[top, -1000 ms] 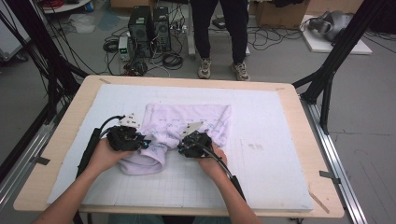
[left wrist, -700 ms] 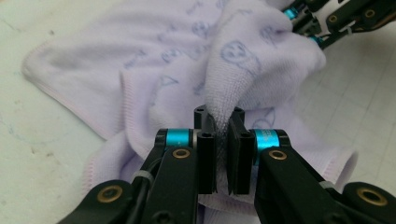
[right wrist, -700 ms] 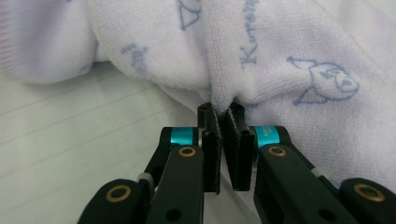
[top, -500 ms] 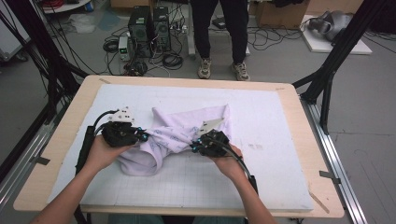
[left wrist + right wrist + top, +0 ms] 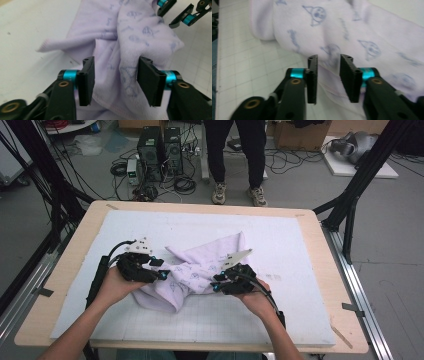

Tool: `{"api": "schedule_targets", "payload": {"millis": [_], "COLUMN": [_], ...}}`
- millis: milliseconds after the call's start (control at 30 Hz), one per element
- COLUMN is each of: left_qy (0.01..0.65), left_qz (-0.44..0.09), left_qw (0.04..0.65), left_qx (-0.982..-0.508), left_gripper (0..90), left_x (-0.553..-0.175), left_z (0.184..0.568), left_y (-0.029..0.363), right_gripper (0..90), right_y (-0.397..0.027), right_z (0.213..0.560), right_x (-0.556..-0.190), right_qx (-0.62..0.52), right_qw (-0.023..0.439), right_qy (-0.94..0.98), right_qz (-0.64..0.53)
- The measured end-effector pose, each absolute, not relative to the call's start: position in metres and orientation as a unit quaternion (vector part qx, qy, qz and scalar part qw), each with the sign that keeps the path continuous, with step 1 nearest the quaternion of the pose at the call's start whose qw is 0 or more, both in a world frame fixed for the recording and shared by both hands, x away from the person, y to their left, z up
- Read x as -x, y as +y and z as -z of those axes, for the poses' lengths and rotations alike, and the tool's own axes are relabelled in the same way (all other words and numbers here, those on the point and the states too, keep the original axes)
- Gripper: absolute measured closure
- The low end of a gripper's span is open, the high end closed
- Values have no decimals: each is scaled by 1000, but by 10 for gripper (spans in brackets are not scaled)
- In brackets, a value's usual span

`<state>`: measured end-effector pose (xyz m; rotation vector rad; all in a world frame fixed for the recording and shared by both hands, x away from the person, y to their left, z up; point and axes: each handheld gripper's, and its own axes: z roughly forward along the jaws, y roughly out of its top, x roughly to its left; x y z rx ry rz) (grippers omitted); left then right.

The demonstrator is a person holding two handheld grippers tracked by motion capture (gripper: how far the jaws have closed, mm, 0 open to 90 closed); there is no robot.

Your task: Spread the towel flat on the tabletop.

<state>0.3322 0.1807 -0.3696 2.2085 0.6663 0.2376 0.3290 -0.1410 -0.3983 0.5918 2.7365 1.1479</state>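
High view: a rumpled cloth [image 5: 197, 272] lies mid-surface [image 5: 300, 235] between left tongs [image 5: 159, 269] and right tongs [image 5: 218, 283], both parted around folds, apparently mid-regrasp; next, pinch and spread.

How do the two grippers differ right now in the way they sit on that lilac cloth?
The left gripper has its jaws spread wide around a thick bunched fold of the lilac cloth; the right gripper has its jaws much closer together, with a thin edge of cloth between them. In the high view the left one sits at the cloth's left side and the right one at its right. Both are black with teal rings, each held in one hand.
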Motion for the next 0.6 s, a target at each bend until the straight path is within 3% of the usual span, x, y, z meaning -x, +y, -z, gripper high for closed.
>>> {"api": "schedule_targets", "payload": {"millis": [100,167,200,267,600], "left_qy": [262,250,245,233,229], "left_qz": [-87,-80,-81,-90,-109], "left_qw": [378,366,364,361,406], "left_qx": [-884,-893,-895,-899,-878], "left_gripper": [479,629,709,810,827], "left_x": [-327,-325,-324,-323,-329], "left_z": [386,396,399,400,361], "left_y": [178,175,172,168,169], "right_gripper": [616,635,670,857,889], "right_y": [-131,-124,-120,-118,-160], "right_z": [404,410,413,417,384], "right_x": [-325,-322,-322,-322,-313], "right_qx": [-181,-178,-176,-172,-190], "right_qw": [57,61,66,66,61], "right_qy": [903,905,906,908,888], "right_qz": [-386,-381,-380,-377,-414]}}
